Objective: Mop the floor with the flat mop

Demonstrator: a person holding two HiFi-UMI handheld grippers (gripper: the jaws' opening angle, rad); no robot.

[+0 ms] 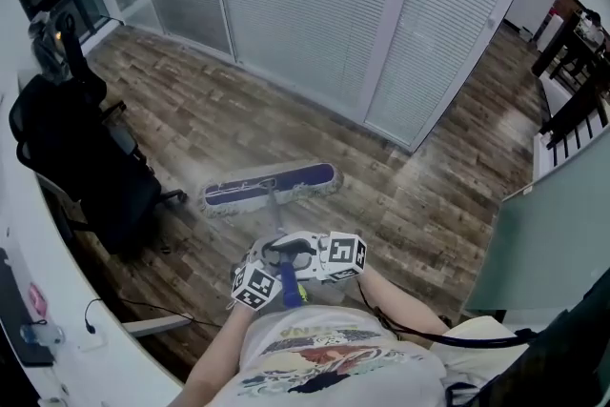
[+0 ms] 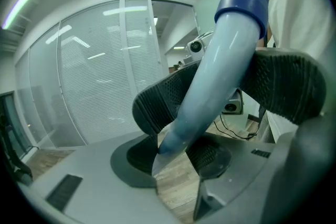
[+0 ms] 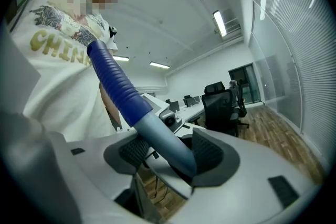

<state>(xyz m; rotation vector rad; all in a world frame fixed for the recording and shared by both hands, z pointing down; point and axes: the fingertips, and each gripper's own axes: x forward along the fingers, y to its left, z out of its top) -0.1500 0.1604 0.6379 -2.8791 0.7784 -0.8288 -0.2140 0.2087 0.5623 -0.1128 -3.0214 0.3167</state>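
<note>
The flat mop's head (image 1: 272,185), blue with a pale fringe, lies flat on the wooden floor in front of me. Its pale blue-grey handle (image 1: 277,216) rises back to my hands, ending in a ribbed blue grip (image 3: 113,78). My left gripper (image 1: 274,264) is shut on the handle (image 2: 210,81), with ribbed black pads (image 2: 163,99) pressing it from both sides. Just beside it, my right gripper (image 1: 310,254) is shut on the same handle (image 3: 160,136), below the blue grip. Both marker cubes sit close to my chest.
A black office chair (image 1: 86,157) stands left of the mop head. A glass wall with blinds (image 1: 334,14) runs across the far side. A white desk (image 1: 57,319) with a cable (image 1: 124,305) curves along my left. A teal partition (image 1: 553,234) and dark furniture (image 1: 572,91) stand right.
</note>
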